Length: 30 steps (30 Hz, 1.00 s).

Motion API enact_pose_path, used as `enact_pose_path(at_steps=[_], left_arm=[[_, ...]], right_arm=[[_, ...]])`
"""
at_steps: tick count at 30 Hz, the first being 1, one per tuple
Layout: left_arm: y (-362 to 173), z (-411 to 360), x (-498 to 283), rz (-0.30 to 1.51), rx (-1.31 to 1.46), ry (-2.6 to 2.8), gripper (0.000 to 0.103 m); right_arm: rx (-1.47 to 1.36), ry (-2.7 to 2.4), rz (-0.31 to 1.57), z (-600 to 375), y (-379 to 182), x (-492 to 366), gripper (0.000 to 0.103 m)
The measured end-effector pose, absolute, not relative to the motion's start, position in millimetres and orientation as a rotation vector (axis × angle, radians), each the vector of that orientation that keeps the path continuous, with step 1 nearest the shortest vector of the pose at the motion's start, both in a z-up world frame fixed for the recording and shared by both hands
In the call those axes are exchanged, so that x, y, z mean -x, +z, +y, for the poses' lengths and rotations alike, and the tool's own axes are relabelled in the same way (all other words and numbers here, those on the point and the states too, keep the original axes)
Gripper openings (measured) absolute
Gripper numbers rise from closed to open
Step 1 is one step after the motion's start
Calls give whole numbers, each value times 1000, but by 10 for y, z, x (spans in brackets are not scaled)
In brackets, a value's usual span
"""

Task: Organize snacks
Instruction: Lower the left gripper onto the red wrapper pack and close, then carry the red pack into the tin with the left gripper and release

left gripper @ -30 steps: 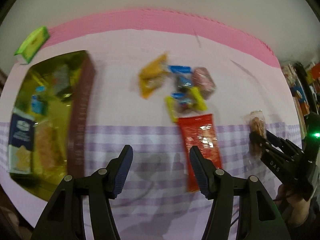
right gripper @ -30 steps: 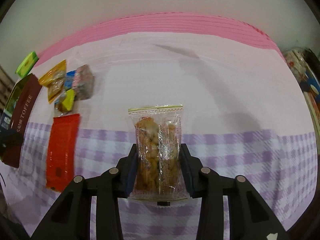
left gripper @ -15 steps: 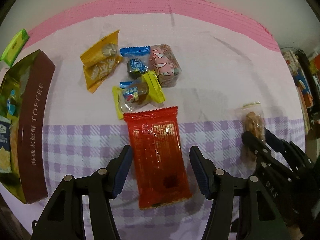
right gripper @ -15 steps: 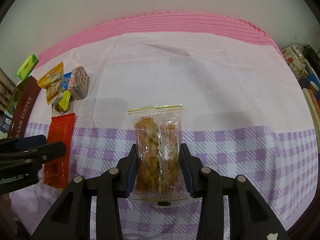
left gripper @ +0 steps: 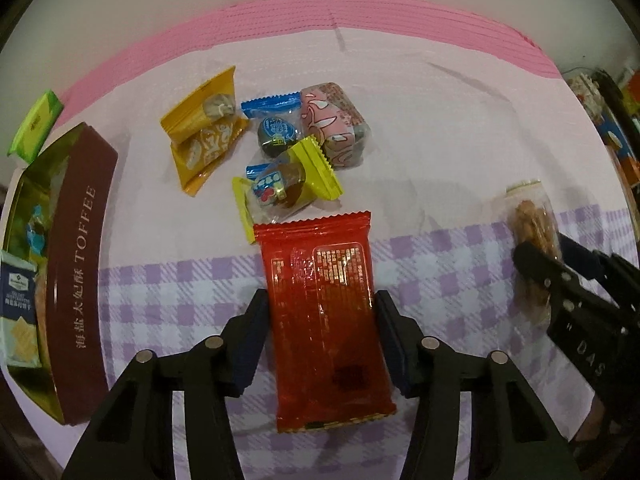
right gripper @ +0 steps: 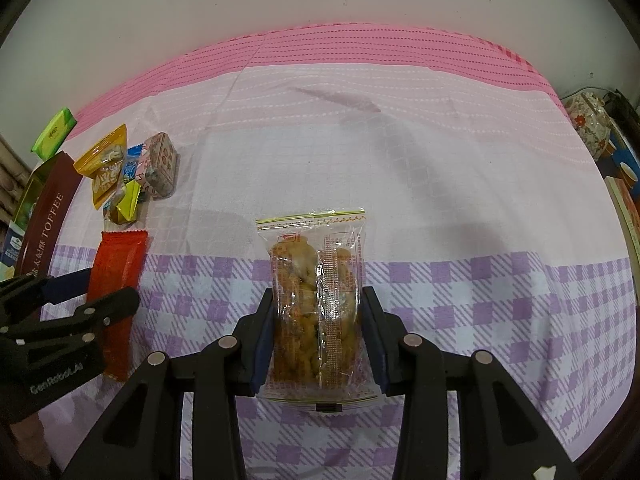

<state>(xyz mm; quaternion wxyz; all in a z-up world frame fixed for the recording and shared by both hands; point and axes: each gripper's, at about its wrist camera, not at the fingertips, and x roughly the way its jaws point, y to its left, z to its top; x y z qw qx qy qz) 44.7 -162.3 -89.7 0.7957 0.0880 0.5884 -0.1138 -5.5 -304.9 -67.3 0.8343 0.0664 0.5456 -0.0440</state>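
**Two grippers working on a snack-strewn tablecloth**

The left gripper [left gripper: 320, 340] is pointing steeply down over a red snack packet [left gripper: 324, 316] lying flat on the pink and purple-checked tablecloth [left gripper: 440, 128]; its jaws are closing, with the packet between them and the blue pads reaching the packet's long edges. The right gripper [right gripper: 318, 340] is clamping a clear packet of fried snacks [right gripper: 316, 308] by its sides, the packet standing up between the pads. Beyond the red packet, a yellow sachet [left gripper: 202, 132], blue-wrapped sweets [left gripper: 276, 128], a yellow-wrapped sweet [left gripper: 284, 188] and a pink-wrapped cake [left gripper: 332, 124] are clustering together. An open toffee box [left gripper: 80, 264] is sitting at the left, already holding some snacks, with a green packet [left gripper: 36, 128] behind it.
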Motion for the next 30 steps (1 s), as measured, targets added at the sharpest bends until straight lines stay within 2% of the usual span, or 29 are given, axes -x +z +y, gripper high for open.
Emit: enact_pose_path(at_steps=[10,30], left_arm=[[-905,-1656,-365,1253,-221,-239,46],[-843,-1393,-253,1230,-197,-262,46]], right_arm=[[-114,-108,1154,-3001,-669,63,38],[-90,-117,1149,-2977,-673,69,39]])
